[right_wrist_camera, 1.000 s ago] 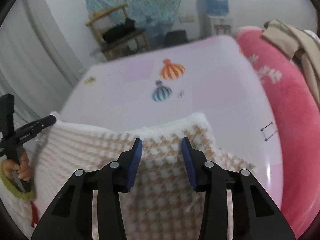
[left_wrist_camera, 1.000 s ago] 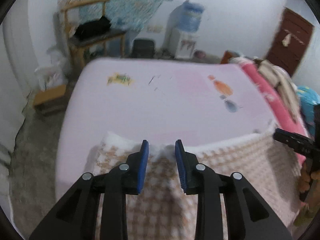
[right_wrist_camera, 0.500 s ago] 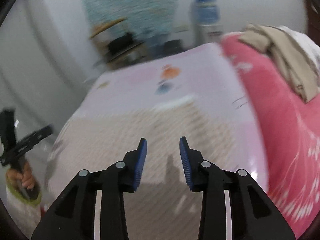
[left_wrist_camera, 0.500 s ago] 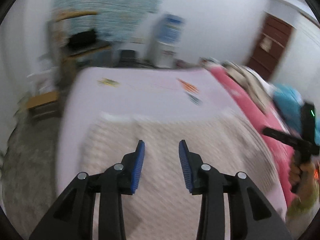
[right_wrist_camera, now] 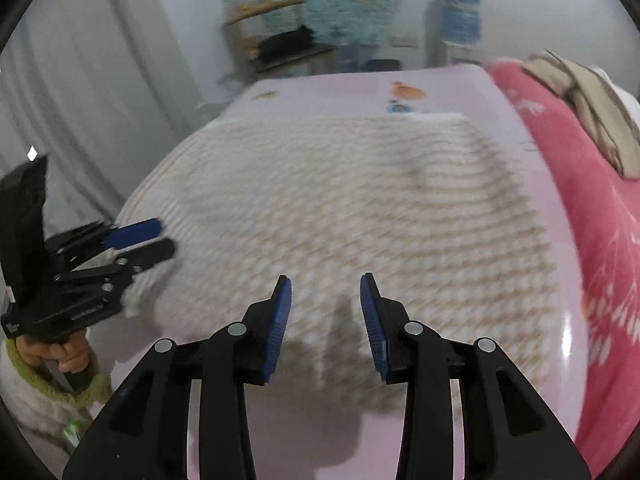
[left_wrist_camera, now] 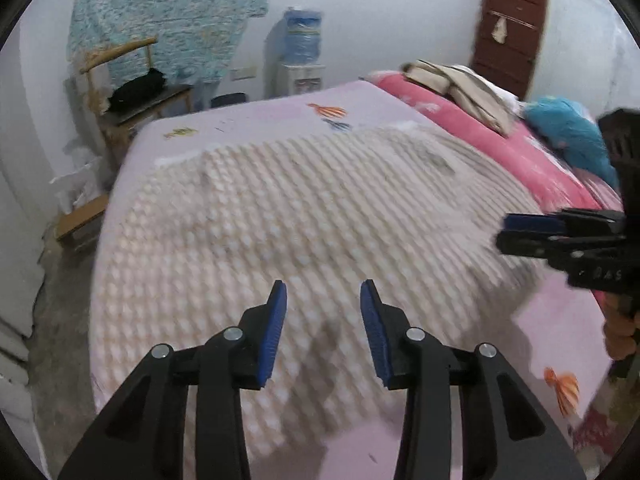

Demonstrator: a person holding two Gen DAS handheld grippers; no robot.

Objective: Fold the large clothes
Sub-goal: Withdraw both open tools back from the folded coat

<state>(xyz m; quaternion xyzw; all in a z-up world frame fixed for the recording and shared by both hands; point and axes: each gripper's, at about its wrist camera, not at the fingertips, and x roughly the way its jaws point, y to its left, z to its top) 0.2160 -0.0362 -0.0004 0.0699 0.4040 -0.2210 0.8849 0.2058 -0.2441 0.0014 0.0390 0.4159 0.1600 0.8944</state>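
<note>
A large cream and tan houndstooth garment (left_wrist_camera: 304,216) lies spread flat on the pink bed sheet (left_wrist_camera: 248,120); it also shows in the right wrist view (right_wrist_camera: 360,208). My left gripper (left_wrist_camera: 323,300) is open and empty, held above the garment's near edge. My right gripper (right_wrist_camera: 325,294) is open and empty, also above the near edge. The right gripper shows at the right in the left wrist view (left_wrist_camera: 520,232), and the left gripper at the left in the right wrist view (right_wrist_camera: 152,236).
A pink quilt (left_wrist_camera: 480,136) with beige clothes (left_wrist_camera: 460,84) and a blue item (left_wrist_camera: 568,136) lies along the bed's right side. A wooden chair (left_wrist_camera: 132,92), a water dispenser (left_wrist_camera: 302,56) and a brown door (left_wrist_camera: 508,32) stand beyond the bed.
Both grippers have let go of the garment's far edge and pulled back towards me. The garment now lies spread flat on the bed.
</note>
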